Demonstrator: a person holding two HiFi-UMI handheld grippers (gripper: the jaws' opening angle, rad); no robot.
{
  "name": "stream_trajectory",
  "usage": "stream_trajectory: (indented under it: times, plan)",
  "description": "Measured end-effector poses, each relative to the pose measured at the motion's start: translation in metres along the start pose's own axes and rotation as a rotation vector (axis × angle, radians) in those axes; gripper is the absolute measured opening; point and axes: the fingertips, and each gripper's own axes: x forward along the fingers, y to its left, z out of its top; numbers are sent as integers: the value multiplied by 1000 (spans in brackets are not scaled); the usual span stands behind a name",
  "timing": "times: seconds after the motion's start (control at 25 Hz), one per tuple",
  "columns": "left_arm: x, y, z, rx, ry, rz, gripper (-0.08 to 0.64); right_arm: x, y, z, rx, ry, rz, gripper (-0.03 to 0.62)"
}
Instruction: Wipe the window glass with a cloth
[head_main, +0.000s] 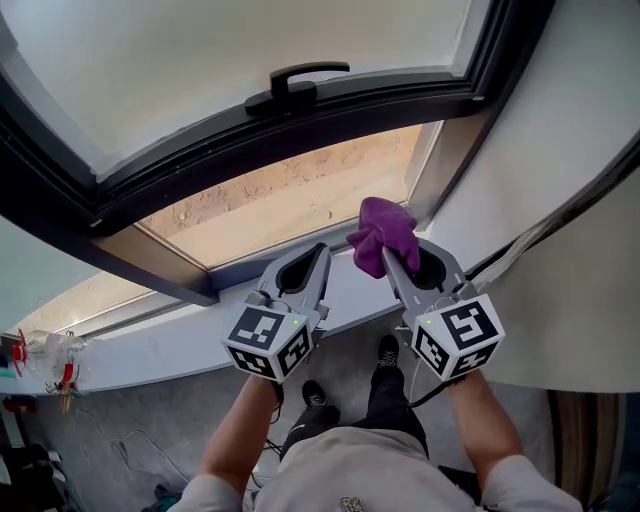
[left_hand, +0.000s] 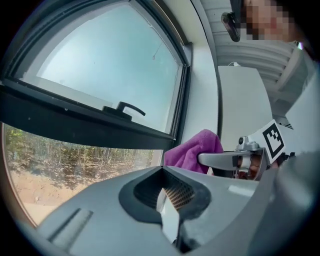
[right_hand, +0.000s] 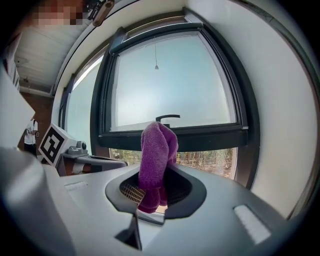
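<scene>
Tilted-open window sash (head_main: 380, 100) hangs above right gripper (head_main: 396, 258) clamping purple cloth (head_main: 383, 230).

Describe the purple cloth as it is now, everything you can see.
The cloth is purple, a soft nubby fabric like microfibre, bunched into a thick wad. The right gripper is shut on its lower part; most of it sticks up past the jaws in a rounded hump, a small end hanging below. It is held below the tilted sash, seemingly clear of the glass; only the jaws seem to touch it.
</scene>
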Motion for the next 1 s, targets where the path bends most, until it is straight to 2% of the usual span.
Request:
stream_trajectory:
  times: [0.2,0.32,0.48,0.64,0.8,1.0]
  plan:
    - [66,-2,-14,32,16,68,0,26,-74,-17,32,-29,33,95]
    - [115,1,-19,50,19,95,0,45,-131,-26,61,-61,17,95]
    - [166,2,-27,87,33,88,0,64,-190,-44,64,-106,-40,95]
    - [215,13,-41,130,12,29,0,86,-235,-66,39,-148,-152,95]
    - [245,28,-60,141,-18,-26,0,113,-267,-82,15,-183,-277,95]
    - [272,46,-81,134,-36,-87,0,137,-310,-83,-18,-242,-499,95]
